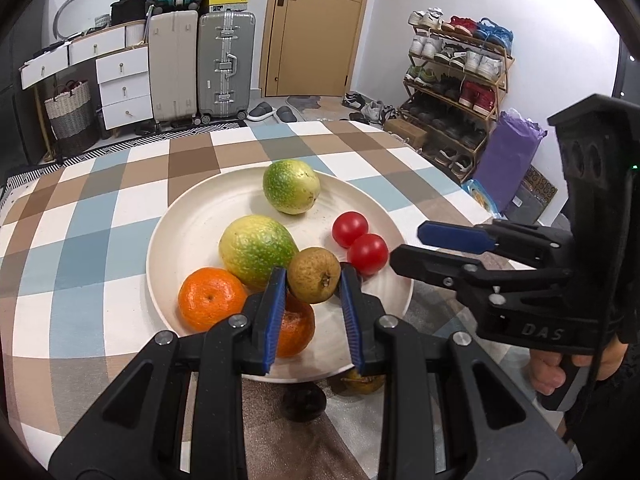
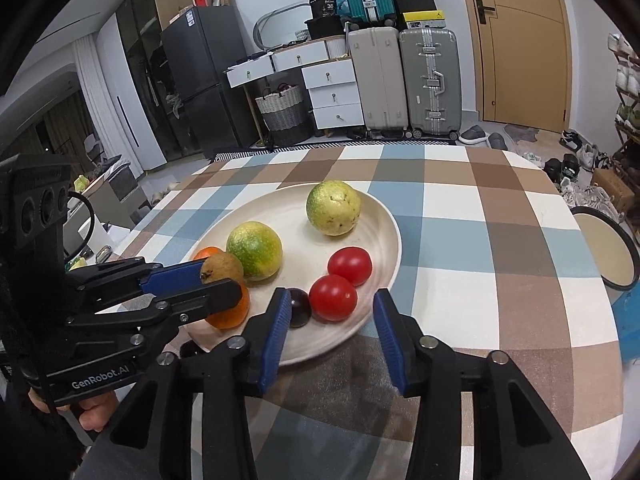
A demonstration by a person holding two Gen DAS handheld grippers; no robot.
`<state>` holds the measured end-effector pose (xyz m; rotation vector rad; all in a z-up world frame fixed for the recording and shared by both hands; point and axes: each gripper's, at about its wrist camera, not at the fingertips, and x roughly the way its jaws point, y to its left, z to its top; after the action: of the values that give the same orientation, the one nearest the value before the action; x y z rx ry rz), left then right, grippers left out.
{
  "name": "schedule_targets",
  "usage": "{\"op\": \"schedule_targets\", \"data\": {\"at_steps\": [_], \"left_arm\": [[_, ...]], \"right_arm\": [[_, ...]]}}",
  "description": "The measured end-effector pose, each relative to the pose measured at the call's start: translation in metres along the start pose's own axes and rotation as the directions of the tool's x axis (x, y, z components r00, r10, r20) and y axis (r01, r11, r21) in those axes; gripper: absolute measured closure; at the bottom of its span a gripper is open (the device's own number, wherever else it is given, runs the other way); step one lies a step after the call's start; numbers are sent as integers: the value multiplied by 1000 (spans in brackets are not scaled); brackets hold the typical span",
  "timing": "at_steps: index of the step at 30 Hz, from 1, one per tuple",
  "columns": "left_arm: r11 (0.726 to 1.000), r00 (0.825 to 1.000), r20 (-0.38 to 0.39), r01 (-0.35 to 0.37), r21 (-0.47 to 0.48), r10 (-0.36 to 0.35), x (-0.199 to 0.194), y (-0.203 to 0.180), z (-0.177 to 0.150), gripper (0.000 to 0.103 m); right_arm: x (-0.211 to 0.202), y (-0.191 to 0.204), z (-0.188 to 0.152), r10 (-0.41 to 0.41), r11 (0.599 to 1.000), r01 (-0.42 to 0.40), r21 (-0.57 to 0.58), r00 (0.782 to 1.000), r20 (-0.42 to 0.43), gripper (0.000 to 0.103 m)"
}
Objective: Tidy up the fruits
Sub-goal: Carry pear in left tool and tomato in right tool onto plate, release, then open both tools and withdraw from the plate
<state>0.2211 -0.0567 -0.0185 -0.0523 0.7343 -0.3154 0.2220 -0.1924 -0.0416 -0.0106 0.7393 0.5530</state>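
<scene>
Left gripper [image 1: 314, 280] clamping brown fruit [image 1: 314, 275] over plate [image 1: 176, 240], near-side rim. Right gripper [image 2: 332, 312] standing released, nothing betw. pads, hanging at plate's near edge by tomatoes [image 2: 333, 298]. Dark small fruit [image 2: 299, 307] showing in right view only. Tablecloth [image 2: 500, 240] lying bare right of plate.

Two close wrist views; shared plate [image 1: 160, 248]

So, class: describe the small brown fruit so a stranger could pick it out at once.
Find the cream plate on the checked table. Above its near edge, the left claw grips a small brown fruit. It alone is dull, rough and brown among bright neighbours.
</scene>
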Motion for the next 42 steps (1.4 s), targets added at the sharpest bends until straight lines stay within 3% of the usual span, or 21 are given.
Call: {"op": "schedule_targets", "data": {"at_steps": [13, 15, 20, 23, 26, 29, 32, 42], "left_arm": [[1000, 1000, 3, -17, -5, 17, -7, 3, 1, 77], [1000, 1000, 11, -24, -12, 24, -13, 7, -1, 71], [997, 997, 42, -69, -36, 71, -33, 15, -10, 35], [994, 994, 56, -94, -60, 98, -47, 21, -17, 19], [993, 995, 46, -89, -83, 93, -56, 27, -27, 14], [988, 990, 45, -133, -78, 137, -62, 29, -37, 1], [984, 984, 52, -164, -73, 168, -68, 30, -43, 1], [984, 989, -4, -148, -98, 148, -63, 35, -48, 1]], "right_arm": [[-4, -6, -9, -16, 999, 17, 38, 1000, -20, 49], [-7, -4, -10, -9, 999, 10, 40, 1000, -12, 39], [-13, 1, -14, 3, 999, -3, 40, 1000, 0, 15], [-15, 2, -19, 0, 999, 0, 50, 1000, 2, 9], [-17, 2, -23, 5, 998, -5, 63, 1000, 3, 1], [-20, 5, -23, 19, 998, -20, 58, 1000, 16, 0], [-22, 9, -23, 37, 998, -38, 55, 999, 21, 0], [-13, 19, -27, 76, 997, -76, 24, 997, -31, 0]]}}
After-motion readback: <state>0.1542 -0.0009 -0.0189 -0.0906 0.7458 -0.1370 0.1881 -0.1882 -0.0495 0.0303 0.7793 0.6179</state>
